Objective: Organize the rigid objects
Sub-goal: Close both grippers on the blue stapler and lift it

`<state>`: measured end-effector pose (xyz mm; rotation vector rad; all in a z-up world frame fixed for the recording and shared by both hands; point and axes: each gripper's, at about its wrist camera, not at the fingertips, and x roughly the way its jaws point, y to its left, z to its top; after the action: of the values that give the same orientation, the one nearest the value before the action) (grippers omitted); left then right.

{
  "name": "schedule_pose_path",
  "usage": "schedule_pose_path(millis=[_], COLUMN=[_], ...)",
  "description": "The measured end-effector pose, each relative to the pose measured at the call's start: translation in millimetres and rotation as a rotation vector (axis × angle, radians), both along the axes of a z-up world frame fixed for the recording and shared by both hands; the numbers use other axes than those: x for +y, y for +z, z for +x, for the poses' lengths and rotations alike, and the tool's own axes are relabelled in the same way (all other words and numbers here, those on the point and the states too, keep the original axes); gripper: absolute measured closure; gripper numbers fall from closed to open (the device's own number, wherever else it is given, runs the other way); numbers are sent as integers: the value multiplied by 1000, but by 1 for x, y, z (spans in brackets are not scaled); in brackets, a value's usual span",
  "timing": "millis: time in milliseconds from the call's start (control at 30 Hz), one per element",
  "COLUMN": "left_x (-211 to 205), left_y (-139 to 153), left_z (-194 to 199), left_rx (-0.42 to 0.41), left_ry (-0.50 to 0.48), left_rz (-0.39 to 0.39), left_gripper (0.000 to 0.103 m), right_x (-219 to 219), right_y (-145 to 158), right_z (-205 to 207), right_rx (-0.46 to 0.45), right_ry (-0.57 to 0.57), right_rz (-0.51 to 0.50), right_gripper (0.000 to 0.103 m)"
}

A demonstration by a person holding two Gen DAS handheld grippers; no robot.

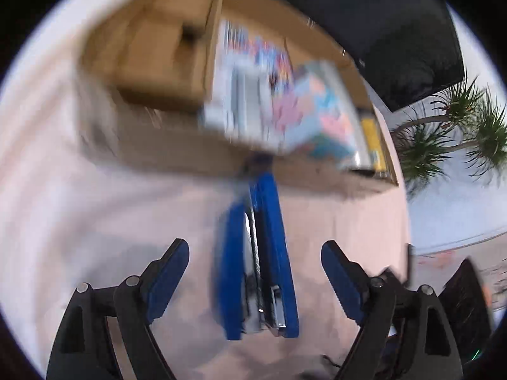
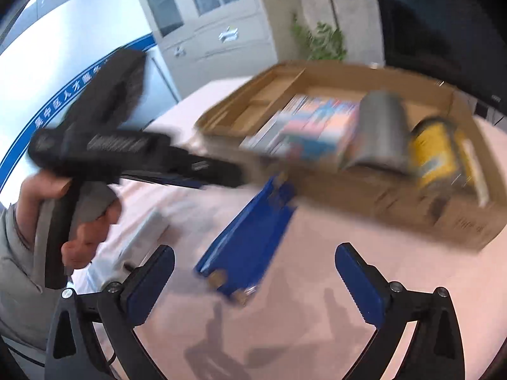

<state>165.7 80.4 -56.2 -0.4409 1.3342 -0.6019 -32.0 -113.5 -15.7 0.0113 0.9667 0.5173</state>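
A blue stapler (image 1: 258, 259) lies on its side on the pale tablecloth, just in front of an open cardboard box (image 1: 164, 72). My left gripper (image 1: 255, 253) is open, its fingers on either side of the stapler and apart from it. The stapler also shows in the right wrist view (image 2: 247, 243), seen from its underside. My right gripper (image 2: 255, 262) is open and empty, hovering above the stapler. The box (image 2: 459, 221) holds several books (image 2: 317, 126), a grey cylinder (image 2: 380, 133) and a yellow jar (image 2: 440, 152). Both views are blurred by motion.
The left gripper's black body (image 2: 126, 155) and the hand holding it (image 2: 82, 243) cross the left of the right wrist view. A white object (image 2: 145, 234) lies on the cloth beneath it. A black chair (image 1: 396, 31), a plant (image 1: 453, 126) and a cabinet (image 2: 206, 15) stand beyond the table.
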Motion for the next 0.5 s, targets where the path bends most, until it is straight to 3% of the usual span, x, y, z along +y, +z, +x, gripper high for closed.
schedule_pose_path(millis=[67,167,267,400,500], left_x=[-10,-26,-34,-45,-38], left_y=[-11,-17,-23,-17,-9], left_z=[-2,-10,-18,-37,-43], left_rx=[40,42,112,83,40], left_ry=[-28,-83,-126,-183,-164], left_rz=[-53,-39,-153,-182,-174], left_gripper=[21,21,23,26,26], right_x=[14,20,15,-13,-26], right_y=[-13,-24,-25,-32,-36], right_z=[-1,2,-1,-6,-4], right_rx=[-9,-15,-22,-2,10], right_ry=[-13,-23,-8,-60,-76], right_rz=[-21,-82,-94,-109,-144], right_gripper=[7,13,14,14,24])
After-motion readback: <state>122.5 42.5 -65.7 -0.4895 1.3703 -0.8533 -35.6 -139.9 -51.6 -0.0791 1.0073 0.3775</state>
